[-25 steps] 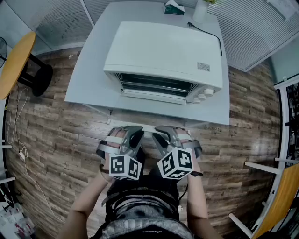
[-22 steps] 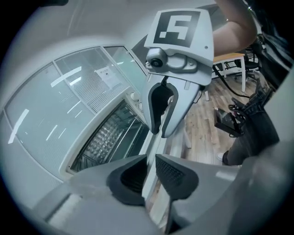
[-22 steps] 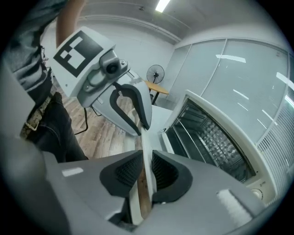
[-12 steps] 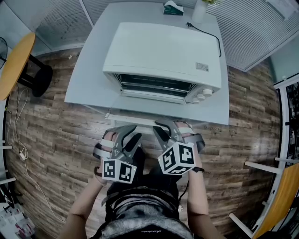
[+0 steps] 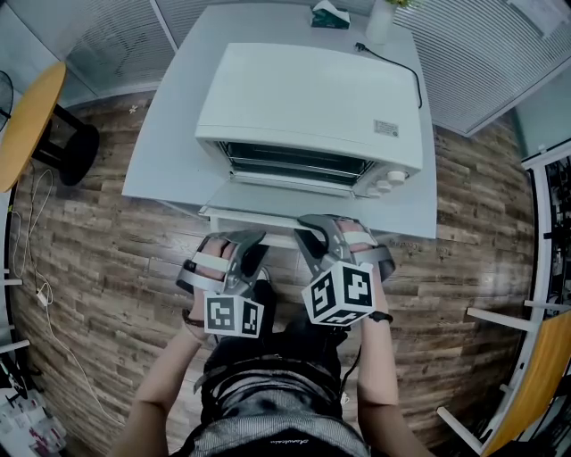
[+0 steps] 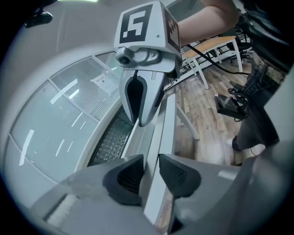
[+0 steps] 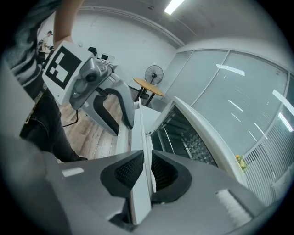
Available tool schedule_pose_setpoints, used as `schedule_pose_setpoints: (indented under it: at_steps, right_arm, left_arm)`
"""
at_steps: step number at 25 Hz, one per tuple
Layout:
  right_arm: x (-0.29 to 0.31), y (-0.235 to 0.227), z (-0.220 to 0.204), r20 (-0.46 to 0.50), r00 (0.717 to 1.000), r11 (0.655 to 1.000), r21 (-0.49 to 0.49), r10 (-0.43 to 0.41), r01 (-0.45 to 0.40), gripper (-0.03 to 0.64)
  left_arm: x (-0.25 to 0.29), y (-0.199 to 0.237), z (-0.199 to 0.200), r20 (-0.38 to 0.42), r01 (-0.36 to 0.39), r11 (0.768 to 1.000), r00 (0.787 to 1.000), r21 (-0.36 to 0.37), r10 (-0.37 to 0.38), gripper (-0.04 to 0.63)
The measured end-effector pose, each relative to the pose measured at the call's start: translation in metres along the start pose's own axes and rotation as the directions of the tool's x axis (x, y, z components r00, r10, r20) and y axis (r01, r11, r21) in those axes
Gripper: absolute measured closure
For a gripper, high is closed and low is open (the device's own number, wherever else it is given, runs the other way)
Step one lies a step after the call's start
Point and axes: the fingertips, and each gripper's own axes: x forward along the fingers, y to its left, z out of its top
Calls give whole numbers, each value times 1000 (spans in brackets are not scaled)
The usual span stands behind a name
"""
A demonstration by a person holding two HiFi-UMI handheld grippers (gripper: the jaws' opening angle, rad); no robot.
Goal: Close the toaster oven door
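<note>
A white toaster oven stands on a grey table, its mouth facing me. Its door is swung out to roughly level at the table's front edge. My left gripper is shut on the door's free edge near its left end, and its jaws have just been closing on it. My right gripper is shut on the same edge further right, its jaws also just closing. Each gripper view shows the other gripper on that edge. The wire rack shows inside the oven.
The table carries a green tissue box, a white bottle and a black power cord behind the oven. A yellow round table and black stool stand left. White-framed furniture stands right on the wood floor.
Both grippers have risen towards the table's front edge, and the oven door has swung up with them from hanging low to about level.
</note>
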Motion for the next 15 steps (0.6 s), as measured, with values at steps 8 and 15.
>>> schedule_pose_setpoints:
  at_steps: [8,15]
  right_arm:
    - [-13,-21,13,76,995,996,68,-60,55,513]
    - [-30,-26,35,141,989,998,54,-48,40,522]
  left_arm:
    - [2,14,5,8,16,1000,1000,-4,-16,477]
    - [6,38,10,25,4,1000,1000,-6,-4,476]
